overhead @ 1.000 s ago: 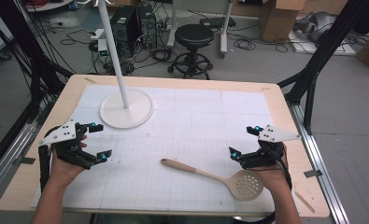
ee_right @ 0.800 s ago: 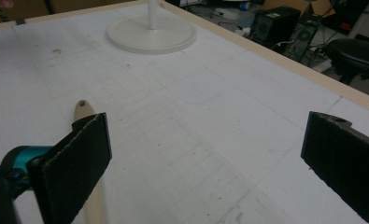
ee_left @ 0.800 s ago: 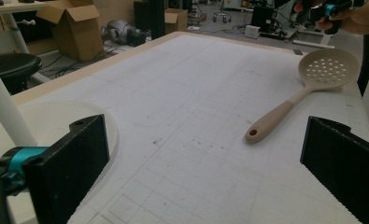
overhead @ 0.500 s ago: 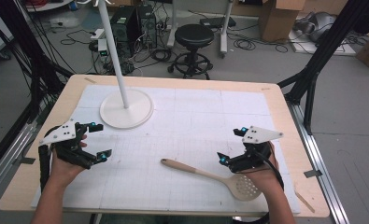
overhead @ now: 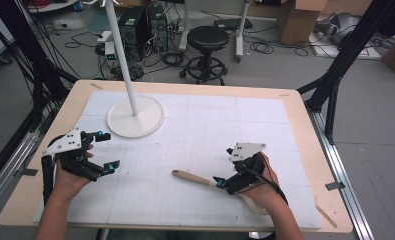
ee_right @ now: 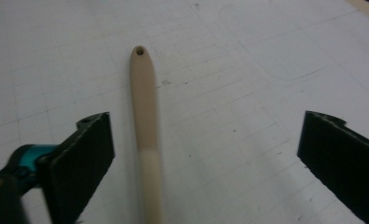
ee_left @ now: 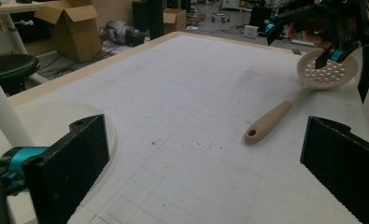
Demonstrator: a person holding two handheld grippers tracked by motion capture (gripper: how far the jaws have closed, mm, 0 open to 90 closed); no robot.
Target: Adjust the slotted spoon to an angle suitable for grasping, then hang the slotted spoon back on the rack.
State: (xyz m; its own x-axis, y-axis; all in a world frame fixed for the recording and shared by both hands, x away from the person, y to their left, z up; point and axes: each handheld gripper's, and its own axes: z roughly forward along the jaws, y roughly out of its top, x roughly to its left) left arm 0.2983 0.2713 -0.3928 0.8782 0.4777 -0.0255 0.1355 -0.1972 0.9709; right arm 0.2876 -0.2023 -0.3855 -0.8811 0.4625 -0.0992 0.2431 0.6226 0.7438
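Note:
A beige slotted spoon (overhead: pixel 192 177) lies on the white grid mat, its handle pointing left and its round head mostly under the right hand. My right gripper (overhead: pixel 223 165) hovers low over it, open. The handle (ee_right: pixel 144 107) runs between the jaws without touching either pad, closer to the left one. These jaws have just been closing slightly. From the left gripper view, the spoon (ee_left: pixel 285 109) and the right gripper (ee_left: pixel 303 41) over its perforated head are plain. My left gripper (overhead: pixel 110 149) stands open at the mat's left side with nothing between its jaws (ee_left: pixel 205 140).
A white stand with a round base (overhead: pixel 135 117) and a tall pole sits at the back left of the mat, close to the left gripper. A thin wooden stick (overhead: pixel 327 215) lies near the table's front right corner. A stool and boxes stand on the floor beyond.
The right hand has slid left from the spoon's head over toward its handle and dropped a little. The left hand and the spoon have stayed put.

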